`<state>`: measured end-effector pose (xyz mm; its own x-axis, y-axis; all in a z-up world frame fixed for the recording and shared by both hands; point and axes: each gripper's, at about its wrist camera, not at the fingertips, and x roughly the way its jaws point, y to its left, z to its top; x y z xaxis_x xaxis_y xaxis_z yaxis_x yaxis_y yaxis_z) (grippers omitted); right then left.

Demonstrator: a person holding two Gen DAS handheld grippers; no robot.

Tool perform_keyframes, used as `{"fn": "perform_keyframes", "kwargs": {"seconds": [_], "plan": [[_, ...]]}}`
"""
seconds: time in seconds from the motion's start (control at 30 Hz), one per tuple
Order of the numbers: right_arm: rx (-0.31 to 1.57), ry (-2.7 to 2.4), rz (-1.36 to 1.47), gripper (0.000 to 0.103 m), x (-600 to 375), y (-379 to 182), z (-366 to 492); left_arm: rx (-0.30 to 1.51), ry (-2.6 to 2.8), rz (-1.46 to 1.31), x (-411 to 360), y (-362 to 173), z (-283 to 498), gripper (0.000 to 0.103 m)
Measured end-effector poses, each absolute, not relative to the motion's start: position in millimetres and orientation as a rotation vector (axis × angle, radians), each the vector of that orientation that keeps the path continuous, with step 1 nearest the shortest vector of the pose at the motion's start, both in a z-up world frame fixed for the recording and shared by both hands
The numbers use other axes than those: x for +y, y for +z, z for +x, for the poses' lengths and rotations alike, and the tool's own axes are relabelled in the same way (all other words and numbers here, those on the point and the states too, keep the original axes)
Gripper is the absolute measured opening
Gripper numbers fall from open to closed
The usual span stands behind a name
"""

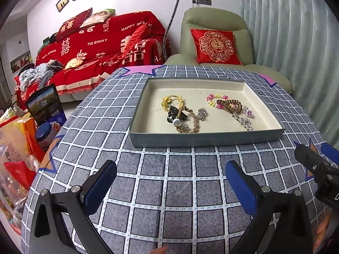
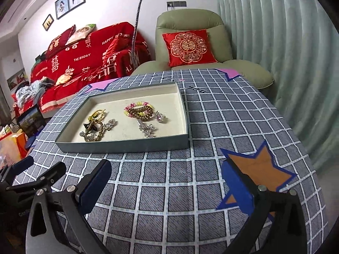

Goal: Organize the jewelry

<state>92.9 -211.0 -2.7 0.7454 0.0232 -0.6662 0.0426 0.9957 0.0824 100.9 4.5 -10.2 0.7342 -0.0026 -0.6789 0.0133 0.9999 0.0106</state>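
A shallow grey tray [image 1: 207, 140] [image 2: 127, 148] with a cream lining lies on the checked tablecloth. Its left half holds a yellow hair tie [image 1: 171, 101], a black claw clip [image 1: 171, 115], a braided tan band [image 1: 193, 122] and small rhinestone pieces. Its right half holds a pink and yellow bead bracelet [image 1: 215, 101] [image 2: 135, 105], a brown spiral tie [image 1: 232, 104] [image 2: 141, 112], a heart brooch [image 1: 249, 112] [image 2: 160, 116] and a crystal clip [image 1: 245, 122] [image 2: 147, 130]. My left gripper [image 1: 170, 187] stands open in front of the tray, empty. My right gripper [image 2: 167, 187] is open too, empty, nearer than the tray's right corner.
The table [image 1: 180, 190] bears star stickers, one orange [image 2: 260, 169] under my right finger. Behind it stand a red-covered sofa [image 1: 95, 48] and a green armchair [image 1: 214, 21] with a red cushion. Bags and a jar [image 1: 43, 135] crowd the floor at left. Curtains [image 2: 275, 42] hang at right.
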Motion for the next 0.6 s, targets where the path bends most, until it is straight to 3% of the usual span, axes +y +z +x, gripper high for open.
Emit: {"fn": "perform_keyframes", "kwargs": {"seconds": [0.6], "plan": [[0.69,-0.018,0.058,0.103,-207,9,75,0.694,-0.003,0.035,2,4,79,0.103]]}}
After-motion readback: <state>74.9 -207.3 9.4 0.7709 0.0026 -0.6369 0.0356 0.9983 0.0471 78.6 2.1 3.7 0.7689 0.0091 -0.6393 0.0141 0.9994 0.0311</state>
